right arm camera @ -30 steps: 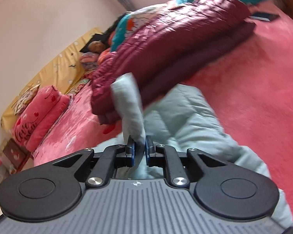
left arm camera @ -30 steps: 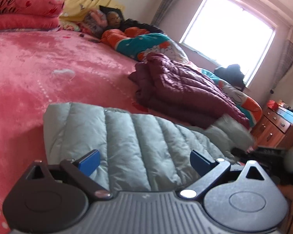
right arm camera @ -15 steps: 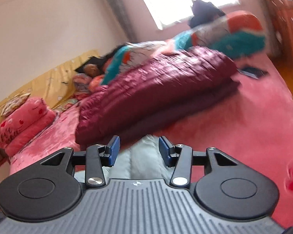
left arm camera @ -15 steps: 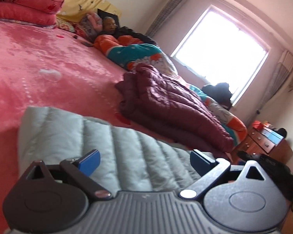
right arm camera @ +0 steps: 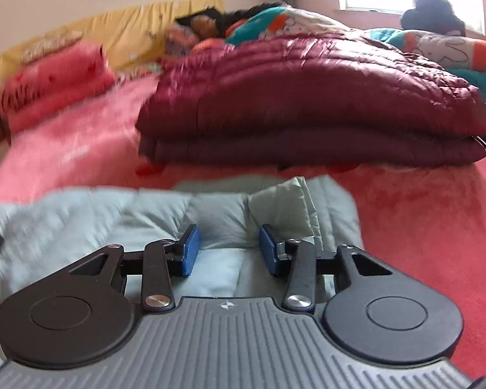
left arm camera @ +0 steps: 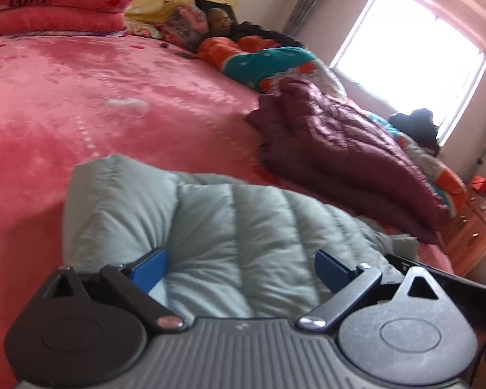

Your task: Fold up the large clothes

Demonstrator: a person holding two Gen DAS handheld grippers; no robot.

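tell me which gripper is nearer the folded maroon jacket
Right, though not by much. The right gripper hangs over the grey puffer jacket facing the maroon jacket just beyond it; its jaws are closing on nothing. The left gripper sits further back, near the grey jacket's other end.

Pink bed (left arm camera: 81, 103), grey jacket (left arm camera: 243, 227), maroon coat (left arm camera: 340, 155)

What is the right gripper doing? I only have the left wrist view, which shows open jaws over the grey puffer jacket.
Observer: The right gripper grips nothing. Its jaws are closing, with the pads apart and the grey puffer jacket lying under them.
Operator: Is any fabric raised near it?
Observer: Yes, a folded flap of the jacket stands up just beyond the finger on the picture's right.
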